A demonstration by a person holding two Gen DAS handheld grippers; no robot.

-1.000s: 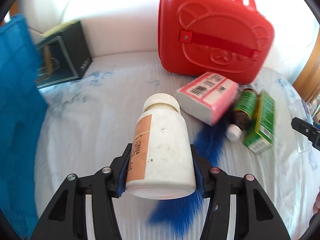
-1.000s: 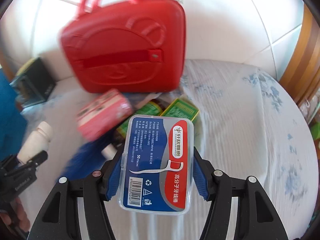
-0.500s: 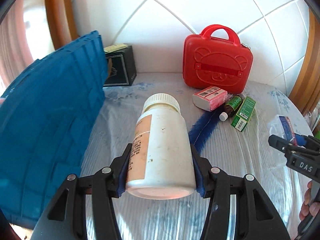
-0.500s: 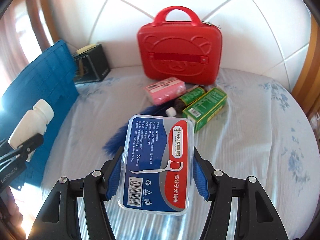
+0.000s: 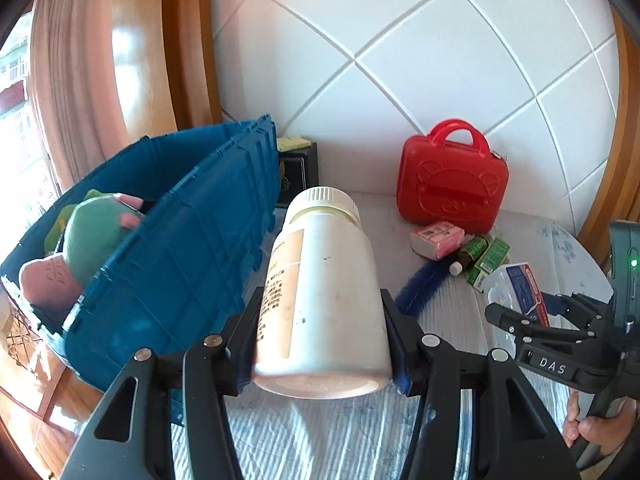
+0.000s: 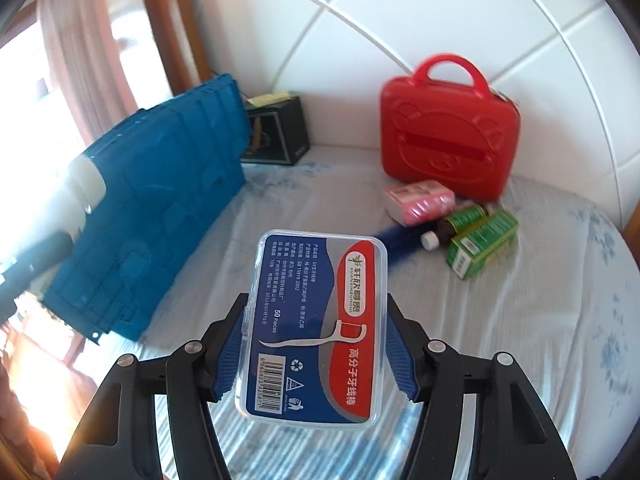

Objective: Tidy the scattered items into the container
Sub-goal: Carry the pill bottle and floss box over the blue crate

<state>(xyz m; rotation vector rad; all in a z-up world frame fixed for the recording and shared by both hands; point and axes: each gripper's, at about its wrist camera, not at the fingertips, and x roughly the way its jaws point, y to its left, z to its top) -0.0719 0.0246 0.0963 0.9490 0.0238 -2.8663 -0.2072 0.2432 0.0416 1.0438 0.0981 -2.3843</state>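
"DAS" lettering on right tongs

white bottle, blue crate, red case (bear embossed), blue-flowered sheet.

Both hand-held grippers pull up and back from the cluster by the red case, which now looks smaller and farther off in both views. The left hand-held gripper carries the white bottle leftward toward the blue crate, whose open top now shows, with a green and pink soft toy inside. The right hand-held gripper brings the floss pick box the same way, and now appears fully at the right edge of the left view, a hand beneath it
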